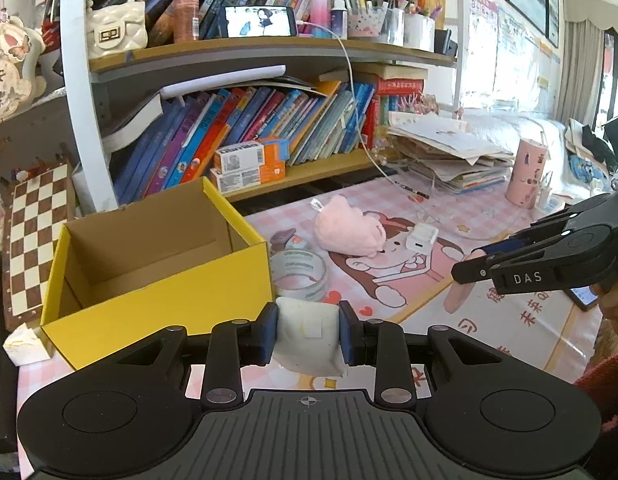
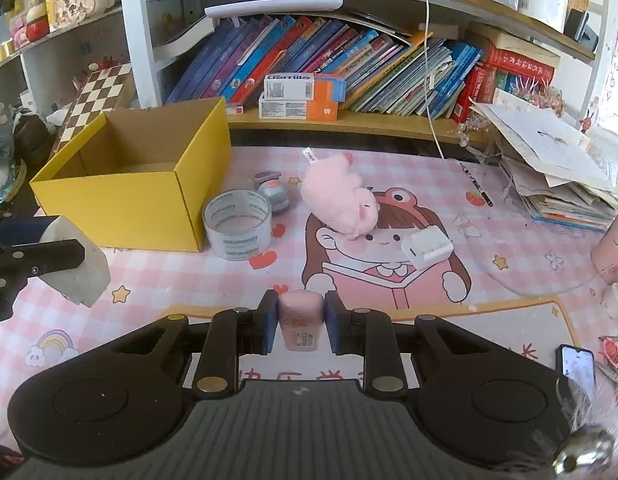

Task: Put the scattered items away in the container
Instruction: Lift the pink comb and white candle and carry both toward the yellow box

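Note:
An open yellow cardboard box (image 1: 161, 300) (image 2: 117, 196) stands at the left of the pink desk mat and looks empty. My left gripper (image 1: 308, 334) is shut on a white tissue pack (image 1: 309, 336), held just right of the box's near corner; the pack also shows in the right wrist view (image 2: 77, 264). My right gripper (image 2: 301, 326) is shut on a small pink tube (image 2: 301, 320), also seen from the left wrist (image 1: 459, 292). On the mat lie a tape roll (image 2: 239, 230), a pink plush toy (image 2: 341, 200), a white charger (image 2: 427, 246) and a small grey gadget (image 2: 272, 196).
A bookshelf (image 2: 349, 120) full of books runs behind the desk. A paper stack (image 2: 557, 168) sits at the right, a chessboard (image 2: 97, 96) behind the box, a phone (image 2: 577, 366) at the near right, a pink cup (image 1: 527, 172) far right.

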Demonstrator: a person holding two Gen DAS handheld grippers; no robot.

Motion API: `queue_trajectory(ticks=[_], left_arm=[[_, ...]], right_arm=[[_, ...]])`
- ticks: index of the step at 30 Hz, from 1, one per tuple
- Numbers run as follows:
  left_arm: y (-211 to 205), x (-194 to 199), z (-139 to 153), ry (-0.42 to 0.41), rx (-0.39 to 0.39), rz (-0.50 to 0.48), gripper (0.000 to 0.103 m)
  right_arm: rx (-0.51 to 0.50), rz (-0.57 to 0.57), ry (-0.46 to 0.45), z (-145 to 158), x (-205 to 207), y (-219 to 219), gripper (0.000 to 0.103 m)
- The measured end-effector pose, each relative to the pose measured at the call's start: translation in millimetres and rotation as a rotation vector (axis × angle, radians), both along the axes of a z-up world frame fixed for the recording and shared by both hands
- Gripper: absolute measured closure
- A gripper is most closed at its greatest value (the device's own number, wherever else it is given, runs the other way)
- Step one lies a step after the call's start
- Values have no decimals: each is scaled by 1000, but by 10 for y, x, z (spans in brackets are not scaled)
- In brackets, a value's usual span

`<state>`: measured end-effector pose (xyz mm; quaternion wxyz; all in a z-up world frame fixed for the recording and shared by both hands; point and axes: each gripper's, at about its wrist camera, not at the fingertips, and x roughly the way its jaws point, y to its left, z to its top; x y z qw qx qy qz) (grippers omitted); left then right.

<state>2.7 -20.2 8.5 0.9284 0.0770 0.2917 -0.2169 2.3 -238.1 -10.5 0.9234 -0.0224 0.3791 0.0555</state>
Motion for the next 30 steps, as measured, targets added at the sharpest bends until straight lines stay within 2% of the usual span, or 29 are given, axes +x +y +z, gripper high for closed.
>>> queue_trajectory(ticks=[14, 30], left_arm=[[52, 94, 71, 15, 24, 3, 74], [554, 243, 263, -41, -25, 155, 74]], right_arm=[[47, 20, 11, 3, 148, 18, 80], [35, 134, -32, 187, 414, 389, 80]])
